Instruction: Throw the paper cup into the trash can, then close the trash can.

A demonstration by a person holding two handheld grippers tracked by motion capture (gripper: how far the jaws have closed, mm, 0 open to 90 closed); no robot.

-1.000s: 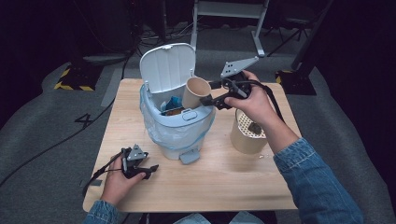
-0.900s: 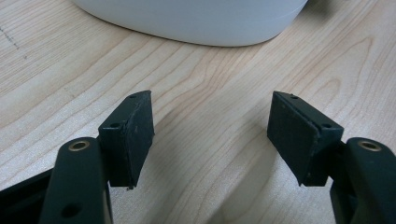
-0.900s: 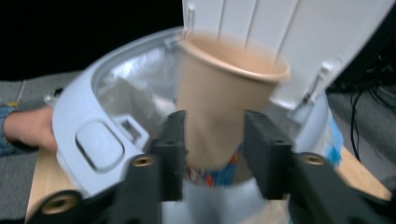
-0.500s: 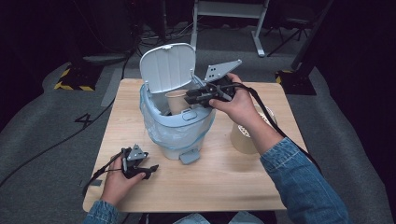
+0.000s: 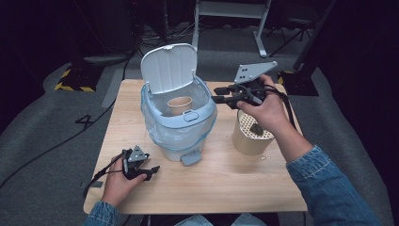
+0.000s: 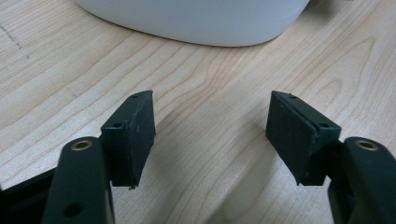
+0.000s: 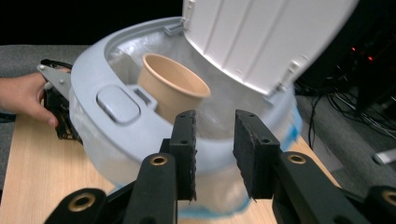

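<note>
Inside the round, pale-blue plastic bin [image 5: 181, 123], lined with a crinkled clear bag, a tan paper cup [image 5: 180, 105] stood upright under the raised ribbed lid [image 5: 168, 67]. The right gripper [image 5: 217, 94] hovered beside the rim, its jaws narrow and empty after closing and then easing apart. The left gripper [image 5: 151, 170] rested wide open on the pale wood table [image 5: 221, 183]. A perforated cylinder [image 5: 251, 136] stood nearby.

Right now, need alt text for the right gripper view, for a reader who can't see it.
A tan paper cup sits inside an open pale blue plastic bin lined with a clear bag, its white lid raised. The right gripper hangs in front, its black jaws apart with nothing between them. Behind the bin, a hand holds the left gripper.
</note>
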